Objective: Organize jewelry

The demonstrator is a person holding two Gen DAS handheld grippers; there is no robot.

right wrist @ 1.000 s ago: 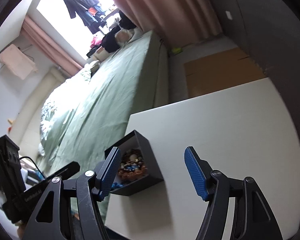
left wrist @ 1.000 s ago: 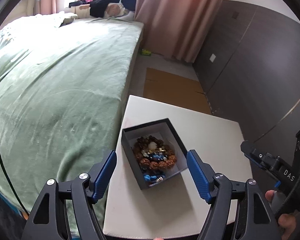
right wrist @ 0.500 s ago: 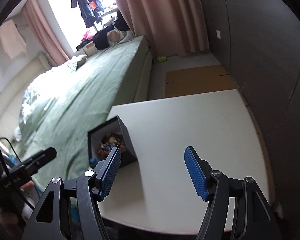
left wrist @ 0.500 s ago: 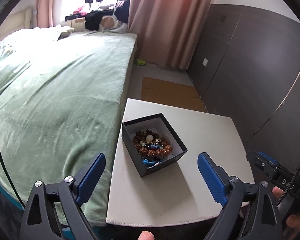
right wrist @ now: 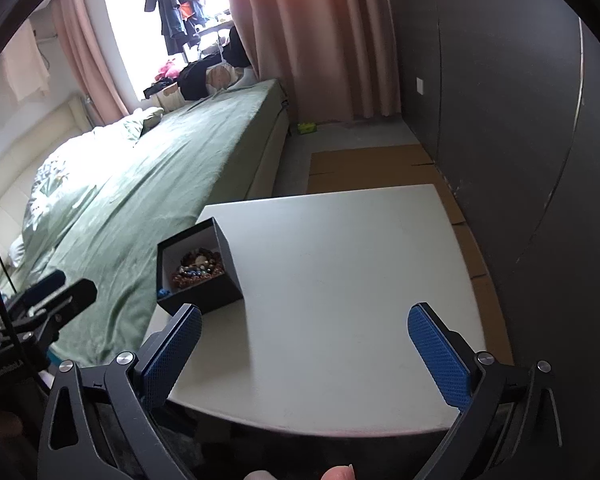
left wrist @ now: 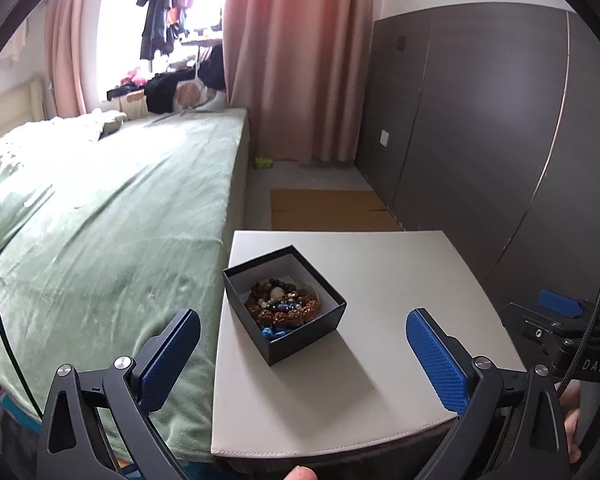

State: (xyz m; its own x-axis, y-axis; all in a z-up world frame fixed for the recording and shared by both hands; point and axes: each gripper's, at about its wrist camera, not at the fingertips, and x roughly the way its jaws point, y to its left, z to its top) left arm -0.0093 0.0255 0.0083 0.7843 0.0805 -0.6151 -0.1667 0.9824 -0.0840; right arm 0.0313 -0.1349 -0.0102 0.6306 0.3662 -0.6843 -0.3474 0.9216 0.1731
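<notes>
Left gripper (left wrist: 302, 344) spread wide, nothing between the blue pads, hovering off the near edge of the white table (left wrist: 400, 280). Black jewelry box (left wrist: 284, 304) sits just ahead, between the finger lines, on the bed-side part of the table; open, with brown bead bracelets (left wrist: 286, 300) and blue beads inside, maybe a pale stone too. Right gripper (right wrist: 304, 344) also spread, empty; box (right wrist: 198, 268) ahead-left of it. Green bed (left wrist: 100, 220) to the left.
</notes>
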